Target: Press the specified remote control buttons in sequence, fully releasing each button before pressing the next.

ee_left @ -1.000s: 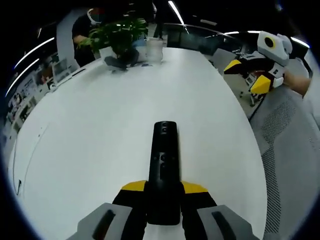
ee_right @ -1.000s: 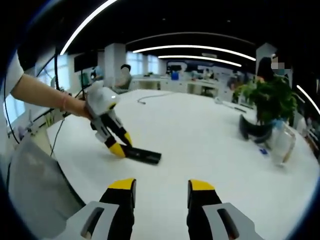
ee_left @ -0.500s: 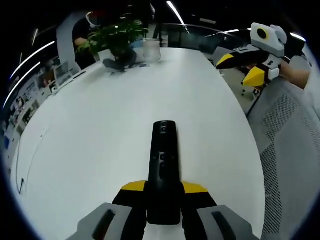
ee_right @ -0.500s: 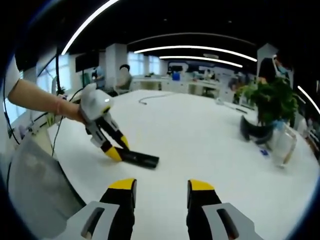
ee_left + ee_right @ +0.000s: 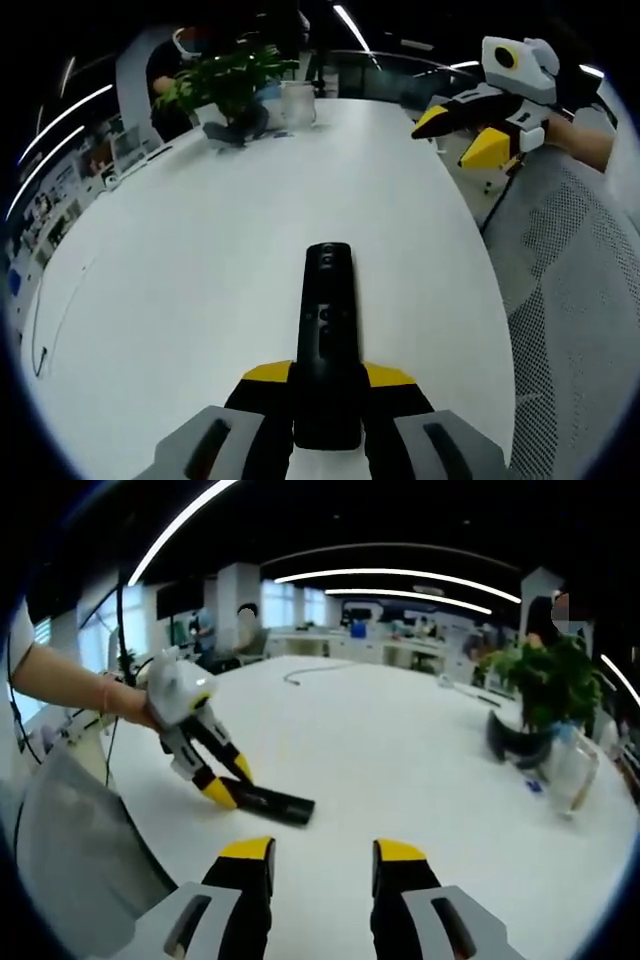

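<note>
Item: black remote control, long and slim, lying flat on the white table near its edge, buttons facing up.

Left gripper: yellow-tipped jaws closed on the near end of the remote control, one jaw on each long side. In the right gripper view this gripper slants down to the remote, with a person's hand behind it.

Right gripper: jaws parted with nothing between them, held above the table, apart from the remote. In the left gripper view it hangs in the air past the table's right edge, jaws spread.

Also present: potted plant and a clear container at the table's far end; grey mesh chair beside the table; a thin cable on the table's left.
</note>
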